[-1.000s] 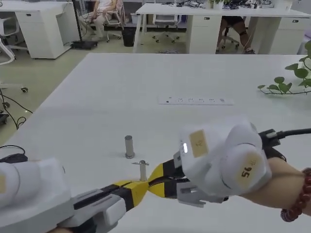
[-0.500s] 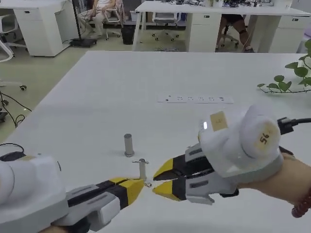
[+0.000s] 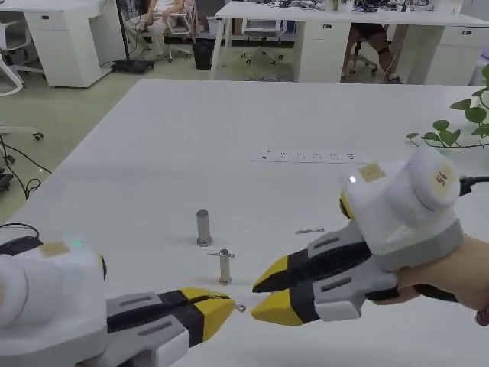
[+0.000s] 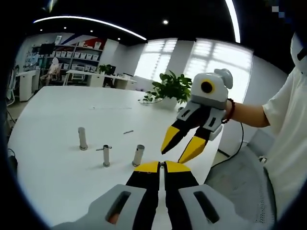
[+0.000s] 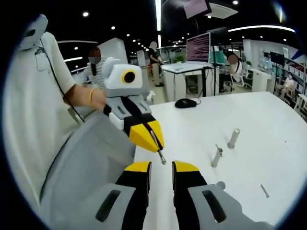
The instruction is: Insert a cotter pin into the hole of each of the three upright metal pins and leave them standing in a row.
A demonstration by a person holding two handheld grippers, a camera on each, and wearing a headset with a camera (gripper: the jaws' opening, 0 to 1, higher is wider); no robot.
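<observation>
Two upright metal pins stand on the white table [image 3: 153, 153]: a bare pin [image 3: 202, 228] and a nearer pin [image 3: 225, 267] with a cotter pin through its hole. The left gripper view shows a third bare pin [image 4: 138, 155] beside them. My left gripper [image 3: 229, 307] is shut on a thin cotter pin [image 5: 159, 151] that sticks out past its tips. My right gripper [image 3: 254, 300] faces it a short way off, jaws open and holding nothing. A loose cotter pin [image 3: 310, 230] lies on the table behind the right gripper.
A power strip [image 3: 308, 157] is set into the table farther back, and a leafy plant [image 3: 458, 126] reaches in at the right edge. A computer mouse [image 5: 184, 102] sits near the table's left end. Desks, chairs and seated people are beyond the table.
My right gripper has drawn back to the right from the left gripper's tips and opened. The left gripper keeps the cotter pin. The loose cotter pin on the table has come into sight.
</observation>
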